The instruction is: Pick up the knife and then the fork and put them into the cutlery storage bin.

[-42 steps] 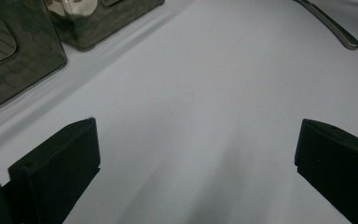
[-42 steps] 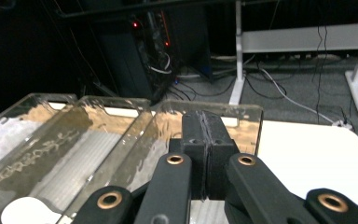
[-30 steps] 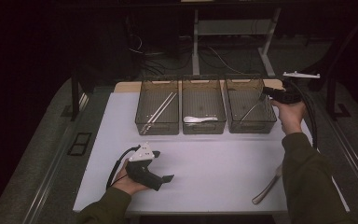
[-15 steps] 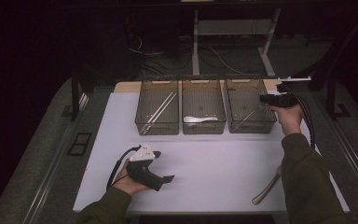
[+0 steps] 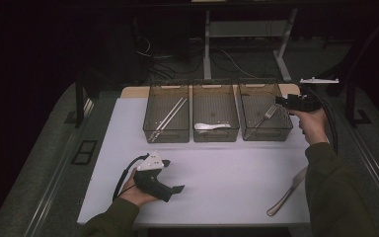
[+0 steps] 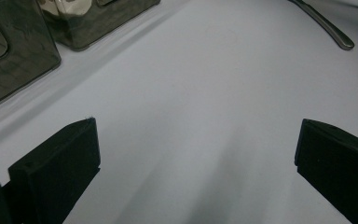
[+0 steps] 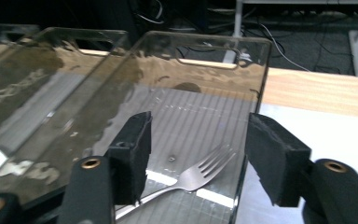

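The table (image 5: 128, 94) carries a white mat (image 5: 227, 168) over most of its top; a strip of bare wood shows along the far edge. Three clear bins stand in a row at the far side of the mat, close beside one another.

The left bin (image 5: 166, 112) holds a pair of long pale sticks (image 5: 168, 117) lying diagonally. The middle bin (image 5: 215, 111) holds a white spoon-like piece (image 5: 211, 126) near its front wall; its exact kind cannot be told. The right bin (image 5: 265, 110) holds a metal fork (image 5: 263, 117), which lies flat on the bin floor, tines toward the far right, handle toward the near left. In the right gripper view the fork (image 7: 191, 176) lies on the ribbed bottom of the bin (image 7: 256, 70), below and between the jaws.

A metal knife (image 5: 286, 192) lies on the mat at the near right, beside the person's right sleeve (image 5: 335, 197), well apart from the bins.

The right gripper (image 5: 285, 101) is held at the right rim of the right bin, above the fork. Its jaws stand wide apart and hold nothing; they do not touch the fork.

The left gripper (image 5: 175, 189) rests low on the near left of the mat in the left hand (image 5: 135, 190), well apart from the bins. Its jaws stand wide apart, with only bare mat between them.
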A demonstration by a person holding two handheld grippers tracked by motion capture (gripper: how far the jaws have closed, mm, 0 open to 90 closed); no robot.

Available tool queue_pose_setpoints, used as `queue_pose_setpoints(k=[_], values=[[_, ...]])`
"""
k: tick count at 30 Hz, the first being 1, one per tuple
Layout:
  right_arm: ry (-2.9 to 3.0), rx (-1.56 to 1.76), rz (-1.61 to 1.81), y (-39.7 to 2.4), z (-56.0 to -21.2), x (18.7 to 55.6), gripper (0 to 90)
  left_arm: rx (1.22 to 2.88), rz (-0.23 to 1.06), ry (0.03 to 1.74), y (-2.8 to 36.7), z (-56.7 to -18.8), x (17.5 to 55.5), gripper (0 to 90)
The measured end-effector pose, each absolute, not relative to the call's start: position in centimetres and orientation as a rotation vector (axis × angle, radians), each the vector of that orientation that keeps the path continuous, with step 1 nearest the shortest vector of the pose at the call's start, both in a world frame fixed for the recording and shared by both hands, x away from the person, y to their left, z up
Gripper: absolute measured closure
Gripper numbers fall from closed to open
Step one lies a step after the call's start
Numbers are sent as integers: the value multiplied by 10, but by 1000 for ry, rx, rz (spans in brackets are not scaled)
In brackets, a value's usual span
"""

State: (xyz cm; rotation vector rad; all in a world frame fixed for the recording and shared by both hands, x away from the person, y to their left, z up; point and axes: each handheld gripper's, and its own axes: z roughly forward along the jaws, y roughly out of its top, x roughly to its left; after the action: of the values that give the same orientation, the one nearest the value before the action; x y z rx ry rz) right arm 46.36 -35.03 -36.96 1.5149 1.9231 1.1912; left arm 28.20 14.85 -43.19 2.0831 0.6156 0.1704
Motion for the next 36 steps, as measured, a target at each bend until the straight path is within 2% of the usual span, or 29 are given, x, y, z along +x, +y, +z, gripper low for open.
queue_pose_setpoints(k=[12, 15, 21, 24, 30, 36], values=[[2043, 1330, 1245, -348, -344, 402, 407, 2082, 176, 620, 149, -431, 281, 0], [2089, 1289, 1224, -350, -343, 385, 452, 2082, 178, 623, 149, -431, 281, 0], [2219, 1210, 1192, -346, -352, 350, 640, 2083, 178, 629, 149, -432, 281, 0], [2311, 1169, 1182, -341, -364, 334, 744, 2086, 180, 628, 149, -432, 281, 0], [2434, 1124, 1187, -339, -391, 306, 889, 2096, 180, 622, 150, -432, 281, 0], [2547, 1083, 1163, -337, -409, 278, 897, 2096, 185, 620, 150, -431, 281, 0]])
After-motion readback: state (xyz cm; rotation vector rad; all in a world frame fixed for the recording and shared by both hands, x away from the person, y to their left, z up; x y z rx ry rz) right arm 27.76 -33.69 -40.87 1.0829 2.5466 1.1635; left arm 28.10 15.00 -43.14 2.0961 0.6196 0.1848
